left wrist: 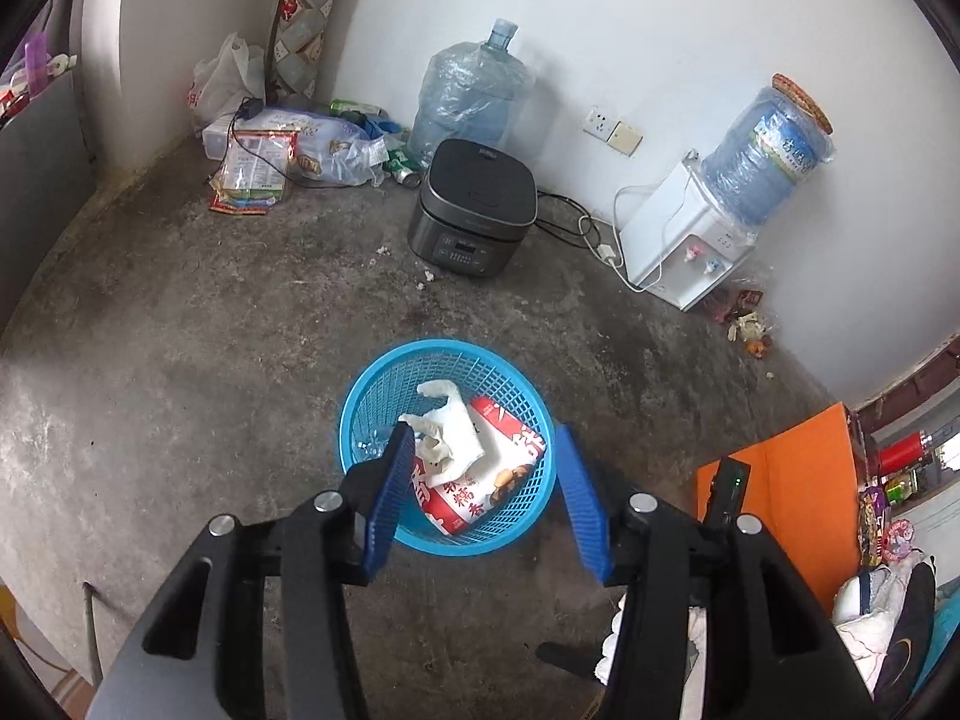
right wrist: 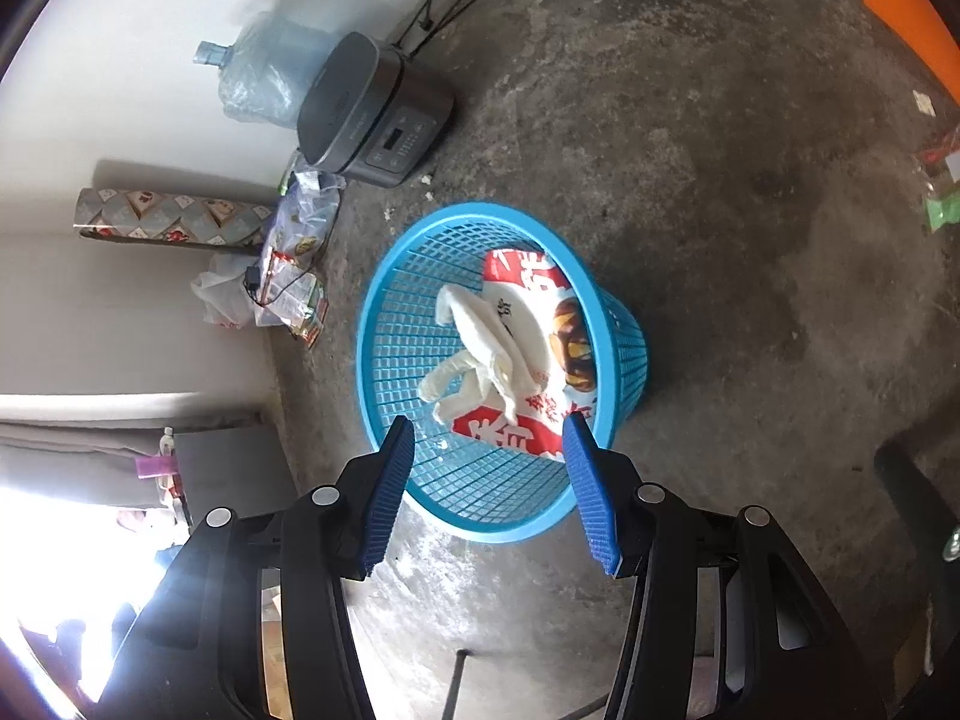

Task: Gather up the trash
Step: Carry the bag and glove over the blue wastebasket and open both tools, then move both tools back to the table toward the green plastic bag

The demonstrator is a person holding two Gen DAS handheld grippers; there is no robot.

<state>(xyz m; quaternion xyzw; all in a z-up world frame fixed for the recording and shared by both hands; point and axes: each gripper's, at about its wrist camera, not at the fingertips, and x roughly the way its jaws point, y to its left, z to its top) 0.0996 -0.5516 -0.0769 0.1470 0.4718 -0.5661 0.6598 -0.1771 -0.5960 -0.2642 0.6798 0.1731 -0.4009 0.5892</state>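
Rice cooker (left wrist: 474,207), water dispenser (left wrist: 681,246).

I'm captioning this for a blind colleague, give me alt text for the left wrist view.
An open gripper with blue pads hangs empty above a blue basket holding a red and white snack bag and a crumpled white plastic bag. Beyond it on the concrete floor stand a dark rice cooker, a water dispenser and scattered wrappers.
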